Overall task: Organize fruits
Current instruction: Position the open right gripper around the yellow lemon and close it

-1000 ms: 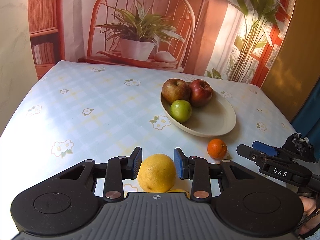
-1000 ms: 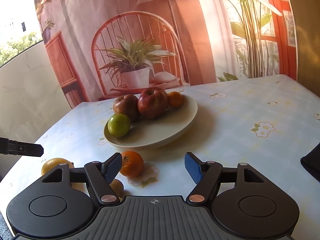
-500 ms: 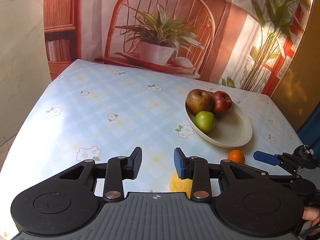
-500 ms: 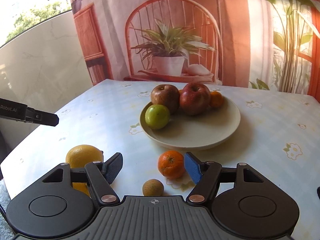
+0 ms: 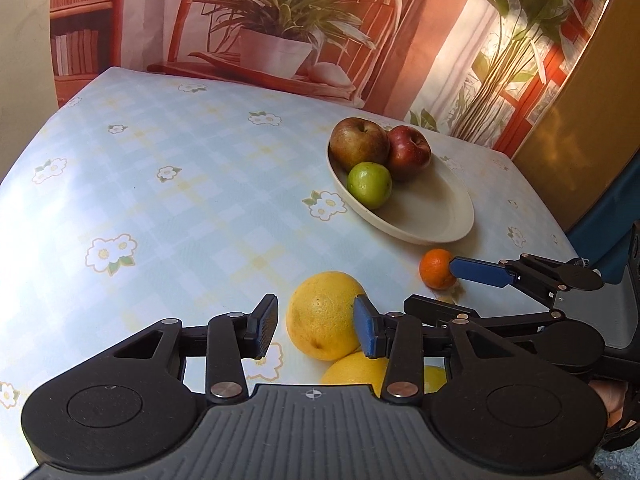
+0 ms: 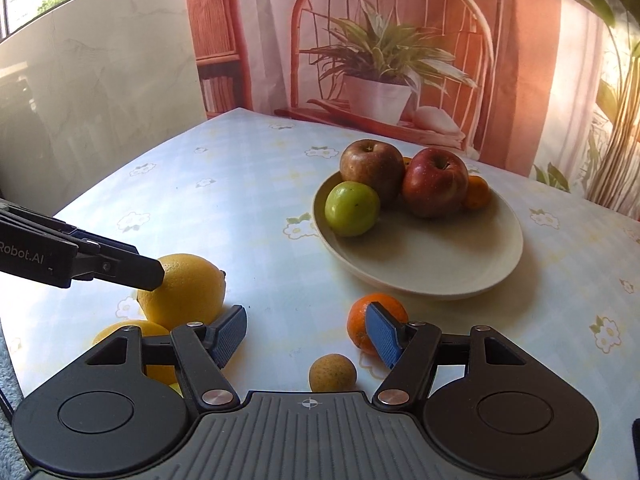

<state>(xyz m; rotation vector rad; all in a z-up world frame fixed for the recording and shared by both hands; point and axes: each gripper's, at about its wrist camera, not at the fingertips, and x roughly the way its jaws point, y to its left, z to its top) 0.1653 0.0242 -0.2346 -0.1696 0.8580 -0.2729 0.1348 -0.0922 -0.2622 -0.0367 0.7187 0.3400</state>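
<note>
A cream plate (image 5: 436,216) (image 6: 440,268) holds two reddish apples (image 5: 408,152) (image 6: 436,184) and a green apple (image 5: 368,184) (image 6: 352,208); a small orange (image 6: 478,192) sits behind them. On the table lie a large yellow citrus (image 5: 320,316) (image 6: 184,288), a second yellow citrus (image 5: 352,368) (image 6: 120,330), a tangerine (image 5: 434,268) (image 6: 360,320) and a small brownish fruit (image 6: 332,372). My left gripper (image 5: 316,328) is open just before the large citrus. My right gripper (image 6: 308,336) is open, its right finger beside the tangerine.
The table has a pale flowered cloth (image 5: 160,168) and ends close to me. A printed backdrop with a chair and a plant (image 5: 280,40) hangs behind it. A marble wall panel (image 6: 100,100) stands at the left.
Both grippers have come down and forward toward the fruit. The large yellow citrus is back in sight at the left fingers. The tangerine now sits by the right finger.
</note>
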